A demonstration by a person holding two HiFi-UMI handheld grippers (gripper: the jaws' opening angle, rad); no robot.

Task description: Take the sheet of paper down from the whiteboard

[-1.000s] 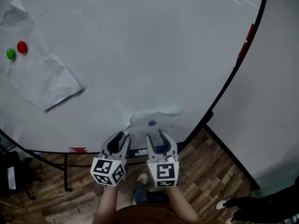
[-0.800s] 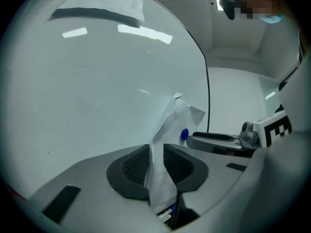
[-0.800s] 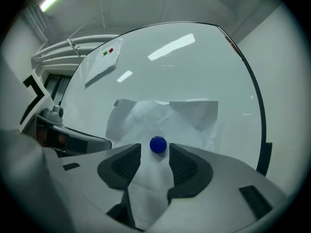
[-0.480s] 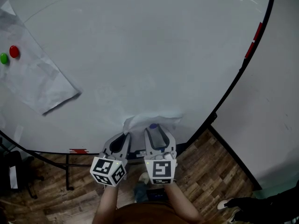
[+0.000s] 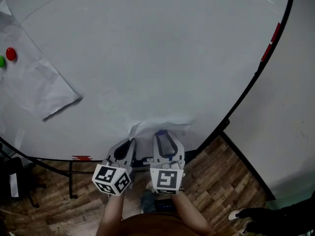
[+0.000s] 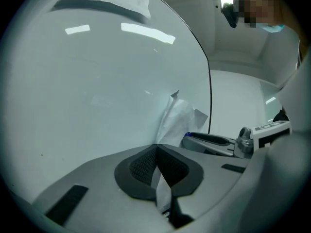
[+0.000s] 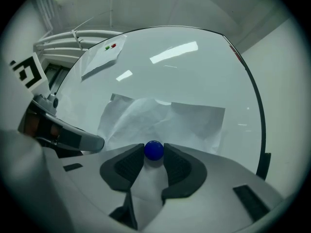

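Whiteboard (image 5: 147,43), bottom middle: left gripper (image 6: 156,147) pinches the sheet of paper (image 5: 170,127). Right gripper (image 5: 161,134) has just been closing round the blue magnet (image 7: 154,150); pull straight off.

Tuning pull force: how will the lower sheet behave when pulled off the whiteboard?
Likely floppy: the lower sheet is creased and bows off the whiteboard. Probably very light; the left gripper, shut on its edge, should carry it alone. Might tear if yanked while the blue magnet pins it; the jaws of the right gripper have just been closing on that magnet.

Whiteboard (image 5: 147,48): lower sheet (image 5: 147,128), left sheet (image 5: 34,82)
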